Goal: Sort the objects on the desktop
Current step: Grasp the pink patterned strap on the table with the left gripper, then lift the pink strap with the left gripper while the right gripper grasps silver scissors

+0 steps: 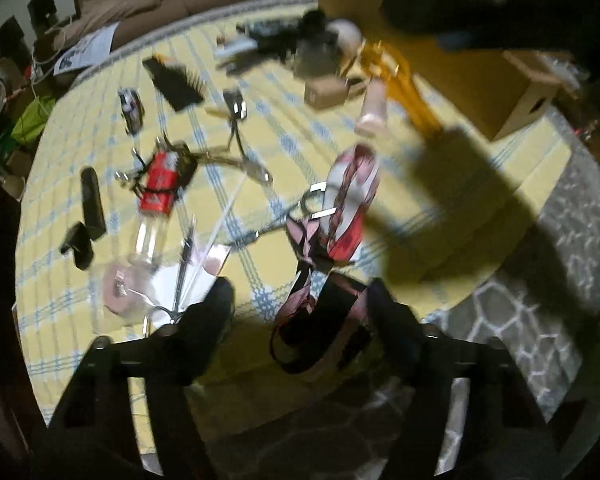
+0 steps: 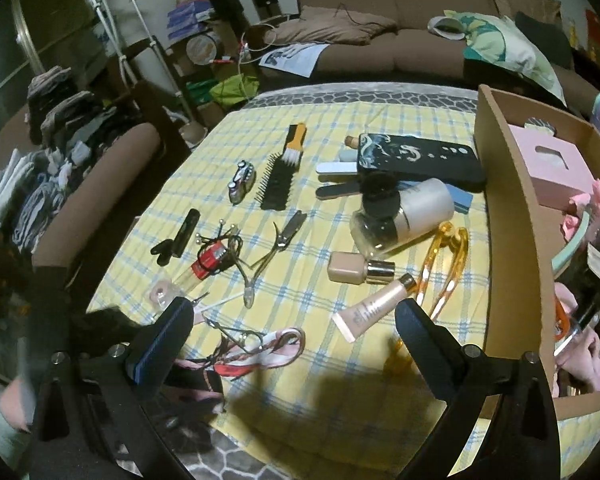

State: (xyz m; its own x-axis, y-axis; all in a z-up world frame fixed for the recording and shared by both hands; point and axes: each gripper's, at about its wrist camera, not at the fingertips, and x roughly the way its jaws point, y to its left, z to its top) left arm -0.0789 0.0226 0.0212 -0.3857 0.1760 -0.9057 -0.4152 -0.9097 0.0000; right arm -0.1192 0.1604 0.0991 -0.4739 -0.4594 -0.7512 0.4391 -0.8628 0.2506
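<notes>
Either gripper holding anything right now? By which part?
Right gripper: nothing. Left gripper straddles the pink strap's near end; whether it grips cannot be told.

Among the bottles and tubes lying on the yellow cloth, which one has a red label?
The clear slim bottle near the cloth's left side, with black hair ties around it. Its label is red; the foundation bottle, the pink tube and the large jar are beige or pale.

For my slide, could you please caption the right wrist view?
Open right gripper above a yellow plaid cloth strewn with toiletries, cardboard box alongside.
</notes>
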